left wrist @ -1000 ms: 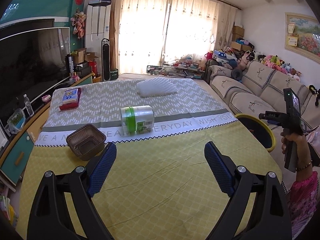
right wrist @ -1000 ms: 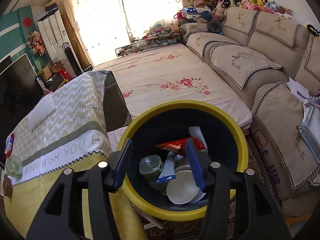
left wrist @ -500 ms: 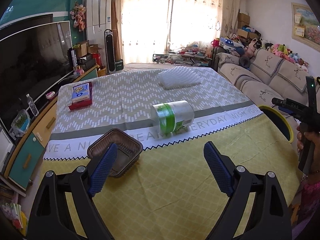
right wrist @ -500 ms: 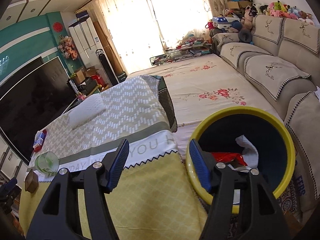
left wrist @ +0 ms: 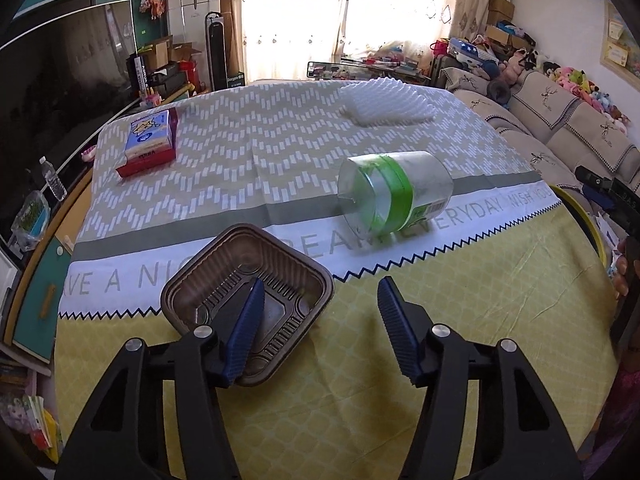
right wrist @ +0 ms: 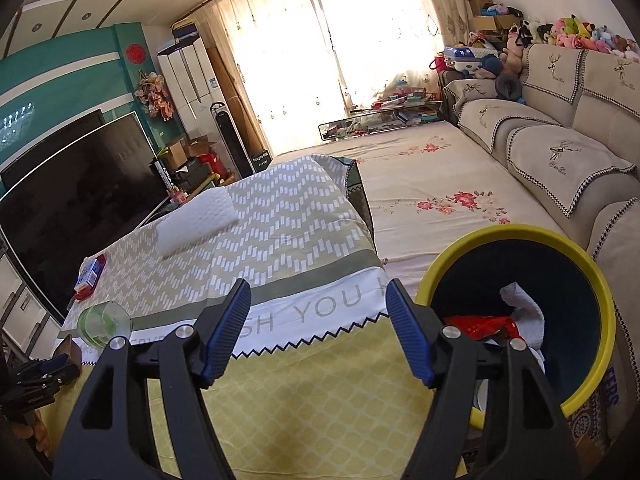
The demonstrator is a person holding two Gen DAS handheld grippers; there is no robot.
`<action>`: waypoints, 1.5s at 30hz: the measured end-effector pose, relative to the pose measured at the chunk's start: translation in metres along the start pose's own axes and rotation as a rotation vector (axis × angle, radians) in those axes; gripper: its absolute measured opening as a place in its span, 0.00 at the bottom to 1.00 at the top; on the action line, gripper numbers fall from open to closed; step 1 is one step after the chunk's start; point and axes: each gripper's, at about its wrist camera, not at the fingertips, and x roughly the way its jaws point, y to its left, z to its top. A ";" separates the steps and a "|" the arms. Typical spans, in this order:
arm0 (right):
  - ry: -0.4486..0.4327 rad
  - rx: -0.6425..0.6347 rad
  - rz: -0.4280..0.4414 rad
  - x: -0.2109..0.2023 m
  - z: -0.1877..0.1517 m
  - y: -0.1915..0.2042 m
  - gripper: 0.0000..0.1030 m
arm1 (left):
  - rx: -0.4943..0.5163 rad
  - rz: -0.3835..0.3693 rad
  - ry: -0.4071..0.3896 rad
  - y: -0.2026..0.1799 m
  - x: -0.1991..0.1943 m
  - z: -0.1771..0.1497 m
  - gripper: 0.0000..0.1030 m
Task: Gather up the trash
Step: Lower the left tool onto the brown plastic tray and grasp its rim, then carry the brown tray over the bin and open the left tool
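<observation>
While its jaws have just been closing, we see the left tool [left wrist: 320,312] straddling the tray [left wrist: 248,304] wall, unclamped; right tool [right wrist: 318,320] open, empty.

tray [left wrist: 224,280] near-left on table [left wrist: 360,400] | jar [left wrist: 394,192] lying far-right of tray | box [left wrist: 149,142] far-left | bin [right wrist: 516,240] right of table

Beside the yellow diamond-checked tablecloth [left wrist: 360,380] stands a yellow-rimmed, dark bin [right wrist: 600,288]; on it, a ribbed brown tray [left wrist: 224,272] and green-banded clear jar [left wrist: 394,194].
</observation>
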 end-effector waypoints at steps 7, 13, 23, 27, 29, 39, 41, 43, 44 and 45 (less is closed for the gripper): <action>0.012 0.009 0.001 0.002 0.001 -0.002 0.64 | 0.001 0.009 0.023 0.003 0.006 0.002 0.36; 0.016 0.008 0.002 0.003 0.000 -0.001 0.65 | 0.003 0.020 0.018 0.000 0.007 0.003 0.22; -0.009 0.042 0.007 -0.004 0.000 -0.012 0.65 | 0.042 0.004 -0.023 -0.028 -0.016 0.001 0.13; -0.024 0.063 0.008 -0.016 0.001 -0.021 0.65 | 0.090 -0.022 -0.049 -0.052 -0.035 0.002 0.12; -0.047 0.087 0.013 -0.026 0.004 -0.030 0.64 | 0.115 -0.041 -0.065 -0.067 -0.044 0.004 0.12; -0.231 0.174 -0.061 -0.101 0.019 -0.092 0.65 | 0.279 -0.229 -0.129 -0.178 -0.070 0.033 0.12; -0.259 0.198 -0.099 -0.117 0.019 -0.111 0.65 | 0.317 -0.273 -0.130 -0.206 -0.066 0.041 0.12; -0.280 0.229 -0.130 -0.131 0.018 -0.132 0.65 | 0.361 -0.328 -0.123 -0.237 -0.057 0.052 0.12; -0.288 0.246 -0.149 -0.137 0.016 -0.143 0.65 | 0.385 -0.348 -0.119 -0.253 -0.053 0.057 0.12; -0.295 0.261 -0.169 -0.143 0.014 -0.153 0.65 | 0.412 -0.367 -0.112 -0.271 -0.046 0.062 0.12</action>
